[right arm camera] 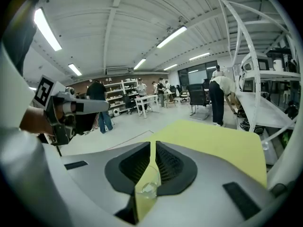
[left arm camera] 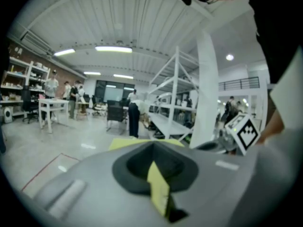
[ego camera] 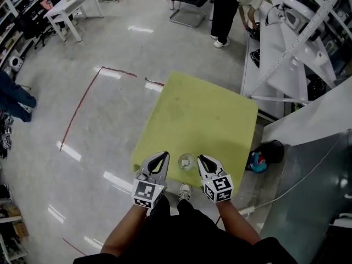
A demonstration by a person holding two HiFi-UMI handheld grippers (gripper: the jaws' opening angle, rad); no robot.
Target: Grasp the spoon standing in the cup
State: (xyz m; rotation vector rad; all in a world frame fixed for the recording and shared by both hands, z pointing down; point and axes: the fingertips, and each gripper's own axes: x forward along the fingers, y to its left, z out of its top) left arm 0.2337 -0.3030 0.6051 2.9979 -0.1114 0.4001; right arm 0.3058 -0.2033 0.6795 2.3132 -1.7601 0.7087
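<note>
A clear glass cup (ego camera: 186, 161) stands near the front edge of the yellow-green table (ego camera: 203, 114). I cannot make out a spoon in it. My left gripper (ego camera: 164, 155) is just left of the cup and my right gripper (ego camera: 200, 158) just right of it, both above the table edge with nothing held. In the right gripper view the jaws are shut to a thin slit (right arm camera: 153, 143), and the cup (right arm camera: 144, 189) shows through it below. The left gripper view likewise shows its jaws closed (left arm camera: 152, 148) with only a sliver of table between them.
White shelving (ego camera: 286, 54) runs along the right of the table. A dark round object (ego camera: 273, 150) and a blue-red item (ego camera: 256, 161) lie on the floor at the table's right corner. A person (ego camera: 225, 10) bends over beyond the table; a white desk (ego camera: 71, 7) stands far left.
</note>
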